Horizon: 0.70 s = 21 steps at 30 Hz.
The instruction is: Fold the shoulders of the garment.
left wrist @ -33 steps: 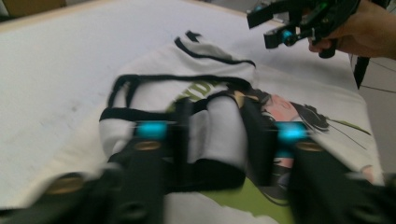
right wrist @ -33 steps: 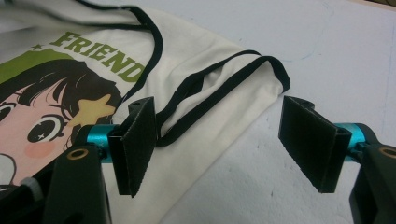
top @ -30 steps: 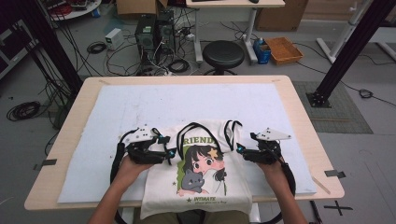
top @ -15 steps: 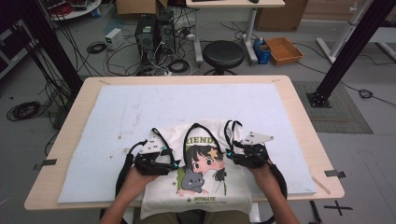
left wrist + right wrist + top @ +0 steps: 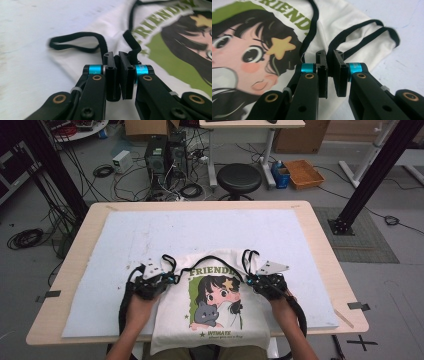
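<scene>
Both claws have just been closing since the earlier frame: I'm pinching the shirt (image 5: 212, 305) at its shoulders with left claw (image 5: 170, 279) and right claw (image 5: 248, 280), both clamped on fabric; folding on the bench (image 5: 320, 230) is barely beginning.

From my seat the high view is evenly lit from overhead, soft and slightly grainy, with faint shadows under the forearms and darker corners on the floor. The white mat (image 5: 125, 240) looks a bit washed out. Both gripper views are bright; the black strap loop (image 5: 75, 41) is smeared, probably by motion, and the near jaw arms sit dark and soft at the bottom.
</scene>
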Available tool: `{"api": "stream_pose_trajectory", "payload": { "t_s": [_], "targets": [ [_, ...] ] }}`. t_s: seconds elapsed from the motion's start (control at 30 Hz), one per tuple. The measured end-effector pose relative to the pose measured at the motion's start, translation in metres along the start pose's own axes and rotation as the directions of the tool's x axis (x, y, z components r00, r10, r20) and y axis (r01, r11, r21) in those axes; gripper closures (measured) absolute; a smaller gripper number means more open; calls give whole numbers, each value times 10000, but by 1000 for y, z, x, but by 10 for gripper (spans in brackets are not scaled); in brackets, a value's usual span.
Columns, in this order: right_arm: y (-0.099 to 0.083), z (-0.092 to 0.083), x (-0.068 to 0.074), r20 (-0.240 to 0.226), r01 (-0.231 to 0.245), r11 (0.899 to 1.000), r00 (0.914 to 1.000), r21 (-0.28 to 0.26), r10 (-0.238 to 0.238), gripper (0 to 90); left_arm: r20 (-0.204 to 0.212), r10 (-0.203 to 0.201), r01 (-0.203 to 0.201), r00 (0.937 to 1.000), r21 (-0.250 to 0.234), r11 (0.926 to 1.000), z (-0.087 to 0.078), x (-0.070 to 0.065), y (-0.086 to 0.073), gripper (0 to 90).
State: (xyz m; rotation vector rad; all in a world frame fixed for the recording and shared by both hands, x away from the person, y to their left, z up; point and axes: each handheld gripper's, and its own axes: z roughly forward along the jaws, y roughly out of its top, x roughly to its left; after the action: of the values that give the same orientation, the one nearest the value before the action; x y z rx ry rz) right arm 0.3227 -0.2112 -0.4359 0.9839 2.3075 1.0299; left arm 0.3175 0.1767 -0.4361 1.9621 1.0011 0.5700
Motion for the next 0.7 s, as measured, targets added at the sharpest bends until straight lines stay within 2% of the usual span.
{"api": "stream_pose_trajectory", "payload": {
  "t_s": [0.03, 0.07, 0.1, 0.13, 0.17, 0.23, 0.27, 0.3, 0.33, 0.37, 0.4, 0.47, 0.5, 0.6, 0.63, 0.67, 0.7],
  "targets": [
    [1, -5, 0, -11, 34, 10000, 10000, -12, -34, 838, 71, -222, 224, 9997, -159, 9996, -3, 5, -1, 843],
    [1, -9, 0, -15, 77, 10000, 10000, -8, -77, 838, 430, -620, 635, 9972, -352, 9974, -5, 8, -2, 842],
    [1, -14, 0, -18, 66, 10000, 10000, 25, -66, 838, 1107, -1100, 1159, 9877, -480, 9921, -7, 12, -3, 840],
    [1, -18, 0, -18, 8, 9999, 10000, 120, -8, 838, 1849, -1511, 1626, 9711, -486, 9855, -8, 14, -4, 829],
    [1, -23, -1, -58, -42, 9998, 10000, 181, 43, 838, 2345, -1658, 1814, 9579, -464, 9823, -9, 14, -4, 801],
    [-2, -32, 0, -98, -153, 9993, 9998, 336, 157, 836, 2897, -1623, 1911, 9433, -738, 9788, -13, 15, -3, 716],
    [-5, -35, 0, -228, -172, 9989, 9996, 434, 182, 818, 2963, -1694, 2047, 9400, -923, 9745, -16, 17, -2, 620],
    [-7, -36, -1, -713, -354, 9976, 9967, 599, 397, 731, 2850, -1845, 2215, 9406, -1035, 9697, -18, 19, 0, 528],
    [-9, -36, -1, -1231, -501, 9962, 9907, 706, 586, 635, 2637, -1949, 2316, 9447, -1155, 9659, -20, 21, 1, 492],
    [-11, -35, -1, -1203, -507, 9967, 9910, 629, 581, 586, 2395, -1998, 2342, 9501, -1252, 9641, -20, 23, 2, 492],
    [-13, -35, -2, -915, -555, 9970, 9940, 538, 603, 564, 2096, -2078, 2367, 9555, -1235, 9637, -20, 25, 2, 492],
    [-13, -32, -8, -634, -842, 9957, 9942, 376, 864, 544, 1668, -2239, 2438, 9602, -1105, 9635, -14, 29, 3, 492],
    [-12, -29, -11, -340, -918, 9954, 9951, 272, 927, 541, 1387, -2342, 2492, 9622, -1028, 9630, -9, 31, 5, 492],
    [-1, -18, -21, 293, -988, 9951, 9947, 64, 986, 541, 964, -2707, 2774, 9578, -643, 9586, 10, 39, 12, 493],
    [3, -12, -25, 431, -1097, 9940, 9930, -28, 1097, 532, 854, -2793, 2838, 9564, -455, 9578, 17, 42, 15, 492],
    [3, -12, -25, 431, -1097, 9940, 9930, -28, 1097, 532, 854, -2793, 2838, 9564, -455, 9578, 17, 42, 15, 492],
    [12, 0, -33, 792, -1416, 9897, 9866, -214, 1429, 508, 551, -2860, 2875, 9566, -209, 9575, 30, 44, 21, 492]
  ]
}}
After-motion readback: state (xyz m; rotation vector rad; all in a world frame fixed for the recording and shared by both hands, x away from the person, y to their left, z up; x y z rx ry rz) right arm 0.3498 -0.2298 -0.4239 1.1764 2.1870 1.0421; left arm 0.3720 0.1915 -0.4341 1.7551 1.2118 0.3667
